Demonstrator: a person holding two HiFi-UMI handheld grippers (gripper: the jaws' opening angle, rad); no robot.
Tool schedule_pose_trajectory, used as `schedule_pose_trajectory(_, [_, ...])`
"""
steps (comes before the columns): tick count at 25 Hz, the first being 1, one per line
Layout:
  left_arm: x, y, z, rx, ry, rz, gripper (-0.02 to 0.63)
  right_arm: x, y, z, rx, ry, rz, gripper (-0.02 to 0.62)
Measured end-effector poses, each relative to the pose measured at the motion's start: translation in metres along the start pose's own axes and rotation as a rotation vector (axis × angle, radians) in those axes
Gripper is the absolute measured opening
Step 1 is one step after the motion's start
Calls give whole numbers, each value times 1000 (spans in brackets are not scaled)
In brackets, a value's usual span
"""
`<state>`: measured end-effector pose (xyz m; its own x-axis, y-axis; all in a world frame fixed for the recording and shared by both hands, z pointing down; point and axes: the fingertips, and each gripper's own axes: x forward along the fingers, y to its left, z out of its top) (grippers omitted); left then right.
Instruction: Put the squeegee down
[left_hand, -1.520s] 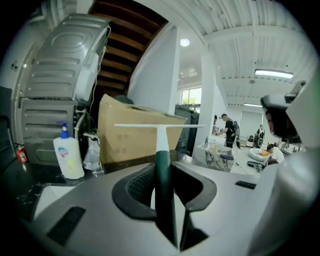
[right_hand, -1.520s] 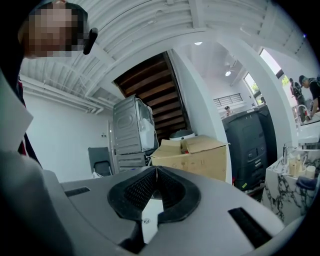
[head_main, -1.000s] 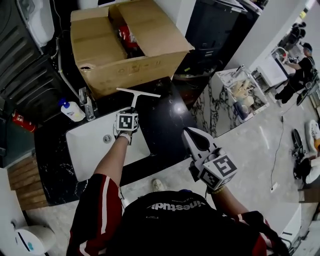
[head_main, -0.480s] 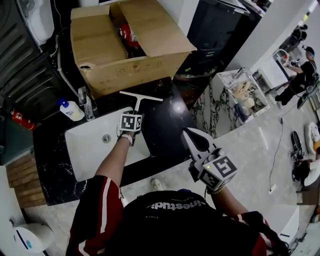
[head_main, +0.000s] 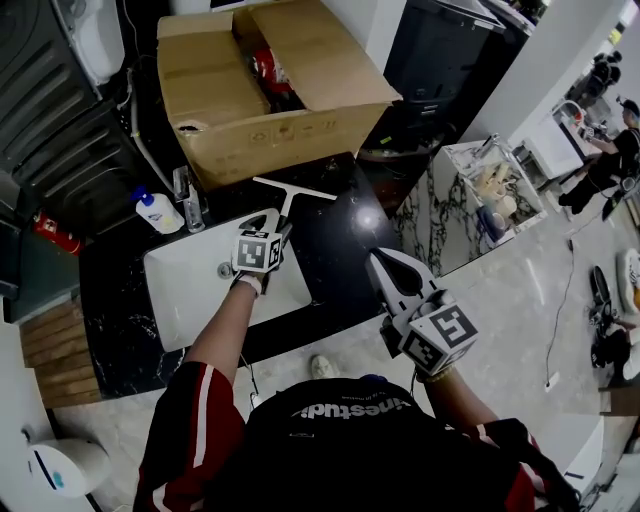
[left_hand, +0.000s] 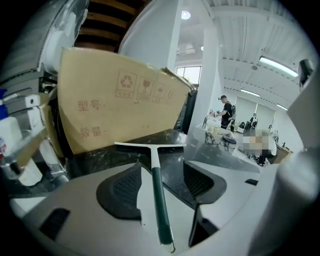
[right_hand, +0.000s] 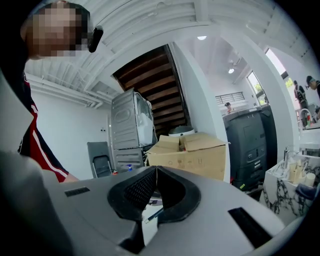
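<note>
jaws of the left gripper (head_main: 272, 226) (left_hand: 160, 167) stand wide, having just been opening; the pads are clear of the handle lying between them. that handle belongs to the white-bladed, green-handled squeegee (head_main: 292, 192) (left_hand: 156, 180), which rests on the black marbled countertop (head_main: 335, 250) near its back edge, blade just before the brown cardboard box (head_main: 260, 95), handle reaching toward the right rear corner of the white rectangular sink (head_main: 190, 290). the right gripper (head_main: 374, 257) (right_hand: 156, 169) hovers past the countertop's front edge, jaws closed tip to tip on nothing.

squeegee (left_hand: 159, 200): green handle, white blade | counter (head_main: 335, 250): black marble | box (head_main: 290, 135): brown
</note>
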<state>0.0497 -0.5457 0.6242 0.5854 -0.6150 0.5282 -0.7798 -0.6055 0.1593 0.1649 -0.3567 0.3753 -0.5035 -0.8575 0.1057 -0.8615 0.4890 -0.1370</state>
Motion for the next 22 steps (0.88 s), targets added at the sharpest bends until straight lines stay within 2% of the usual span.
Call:
schedule_pose_trajectory(1, [-17,1,6,-4,-36,6,269,3,5,1,0,-5,12,38])
schedule_pose_trajectory(5, [-92,-2,27,32,-185,48,97,19,31,6,2,-19,76,38])
schedule_pose_trajectory(8, [-155,-4,36,35,-298,96,33,33,56,8,-1,-29,136,38])
schedule_pose_trajectory(12, [-246,-1,39,-22,-455,176,14,52,92,5,-13,-37,213,38])
schedule_pose_trajectory(15, [-318,2,36,-41,-553,280,12,59,115,0,-5,-38,250,38])
schedule_pose_trajectory(17, [-365,3,33,-9,-600,365,12,63,125,0,-14,-43,261,38])
schedule_pose_trajectory(20, [-422,-2,33,106,-641,495,12,68,132,0,-22,-47,248,38])
schedule_pose_trajectory(22, [-444,-6,34,157,-659,543,12,70,131,-2,-24,-46,225,38])
